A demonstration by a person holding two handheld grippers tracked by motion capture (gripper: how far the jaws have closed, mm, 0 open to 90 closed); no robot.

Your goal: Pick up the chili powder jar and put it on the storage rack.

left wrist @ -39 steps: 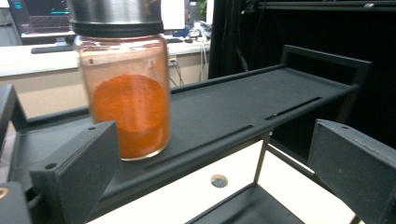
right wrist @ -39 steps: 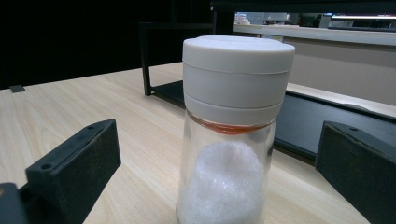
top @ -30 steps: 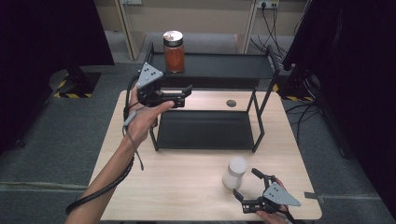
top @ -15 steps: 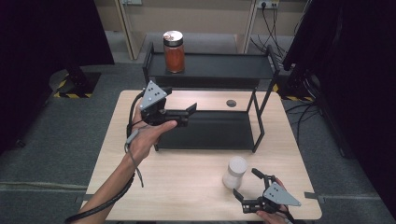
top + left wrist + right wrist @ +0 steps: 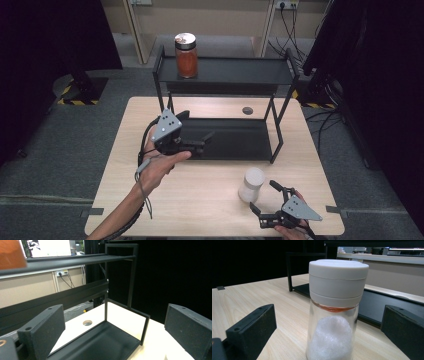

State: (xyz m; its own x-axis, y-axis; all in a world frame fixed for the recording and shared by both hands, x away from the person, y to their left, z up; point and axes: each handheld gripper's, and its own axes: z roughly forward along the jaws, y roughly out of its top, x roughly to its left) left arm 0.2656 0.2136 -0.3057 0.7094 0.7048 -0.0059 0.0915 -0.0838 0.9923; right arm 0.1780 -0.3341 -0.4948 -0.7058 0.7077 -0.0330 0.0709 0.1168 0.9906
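The jar [image 5: 251, 184] stands on the table [image 5: 200, 200], between the wide jaws of the right claw [image 5: 265, 202]. Glass, smooth, likely light; grip the body below the lid. Left claw [image 5: 202, 142] hangs wide, empty.

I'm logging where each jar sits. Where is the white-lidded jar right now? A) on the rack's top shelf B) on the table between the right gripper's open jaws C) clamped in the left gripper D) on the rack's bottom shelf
B: the white-lidded jar stands on the table, with the right gripper open around it, jaws apart from the glass in the right gripper view.
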